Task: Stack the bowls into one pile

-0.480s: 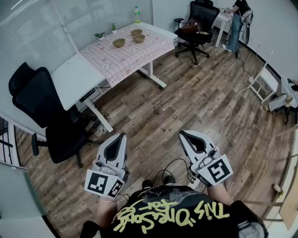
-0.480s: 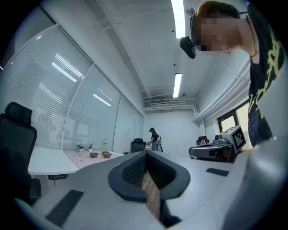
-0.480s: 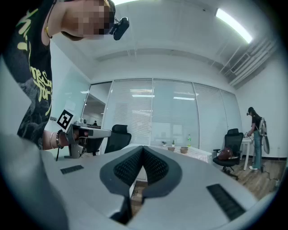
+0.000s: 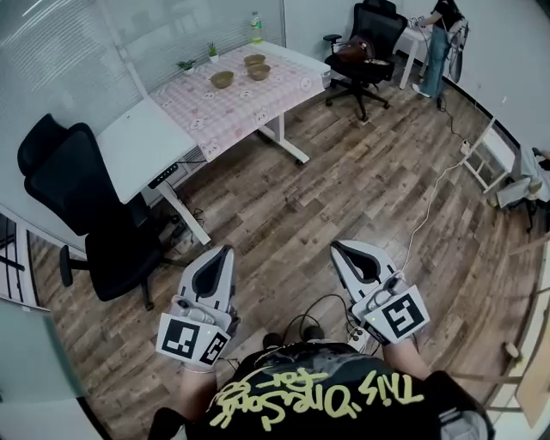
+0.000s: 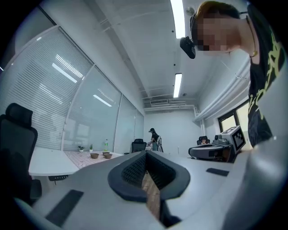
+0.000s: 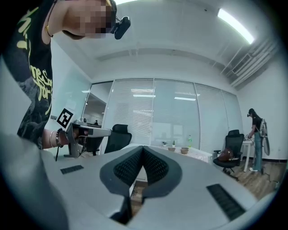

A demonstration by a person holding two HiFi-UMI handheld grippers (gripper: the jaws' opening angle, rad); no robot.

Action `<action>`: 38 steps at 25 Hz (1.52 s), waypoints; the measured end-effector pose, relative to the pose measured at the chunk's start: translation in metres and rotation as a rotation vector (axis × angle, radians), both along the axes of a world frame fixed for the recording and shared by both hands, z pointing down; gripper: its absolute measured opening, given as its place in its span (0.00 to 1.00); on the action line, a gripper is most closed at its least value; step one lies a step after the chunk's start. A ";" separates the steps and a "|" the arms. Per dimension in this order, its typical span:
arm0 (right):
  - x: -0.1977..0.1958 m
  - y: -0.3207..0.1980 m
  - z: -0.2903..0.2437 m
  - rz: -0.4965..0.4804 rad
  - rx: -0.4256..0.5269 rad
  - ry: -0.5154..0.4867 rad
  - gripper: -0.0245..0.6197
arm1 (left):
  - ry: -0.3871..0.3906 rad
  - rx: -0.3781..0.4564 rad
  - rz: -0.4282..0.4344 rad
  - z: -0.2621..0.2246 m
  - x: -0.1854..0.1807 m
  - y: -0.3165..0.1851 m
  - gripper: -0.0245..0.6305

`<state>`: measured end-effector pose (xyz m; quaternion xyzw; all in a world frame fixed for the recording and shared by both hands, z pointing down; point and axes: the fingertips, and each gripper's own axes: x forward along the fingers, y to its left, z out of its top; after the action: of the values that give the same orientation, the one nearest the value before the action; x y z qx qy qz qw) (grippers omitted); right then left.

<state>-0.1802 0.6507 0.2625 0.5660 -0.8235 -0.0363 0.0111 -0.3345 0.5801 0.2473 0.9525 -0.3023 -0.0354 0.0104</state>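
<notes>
Three brown bowls stand apart on a far table with a pink checked cloth (image 4: 241, 107): one bowl (image 4: 222, 79) to the left, a second bowl (image 4: 254, 60) and a third bowl (image 4: 259, 72) close together. They show small in the left gripper view (image 5: 94, 155) and in the right gripper view (image 6: 184, 150). My left gripper (image 4: 228, 250) and right gripper (image 4: 335, 247) are held level over the wooden floor, far short of the table. Both are shut with nothing between their jaws, as their own views show (image 5: 145, 152) (image 6: 143, 147).
A white desk (image 4: 137, 142) joins the table on the left, with a black office chair (image 4: 82, 198) before it. Another chair (image 4: 365, 43) and a person (image 4: 440, 39) are at the back right. A green bottle (image 4: 255, 26) stands on the table. A white cable (image 4: 430, 202) crosses the floor.
</notes>
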 end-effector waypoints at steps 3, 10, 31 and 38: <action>-0.002 -0.002 -0.001 -0.001 0.005 -0.006 0.04 | -0.005 0.003 0.000 0.000 0.000 -0.002 0.03; -0.010 -0.007 -0.003 -0.002 0.023 -0.041 0.04 | 0.001 -0.005 -0.010 -0.001 -0.009 -0.005 0.03; -0.025 -0.034 0.004 0.170 0.021 -0.080 0.47 | 0.014 -0.054 -0.110 0.005 -0.061 -0.039 0.52; -0.045 -0.035 0.012 0.226 0.008 -0.076 0.47 | 0.001 -0.088 -0.082 0.024 -0.091 -0.047 0.52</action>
<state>-0.2257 0.6162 0.2745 0.6564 -0.7540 -0.0167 -0.0184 -0.4256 0.5327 0.2717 0.9380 -0.3422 -0.0229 0.0508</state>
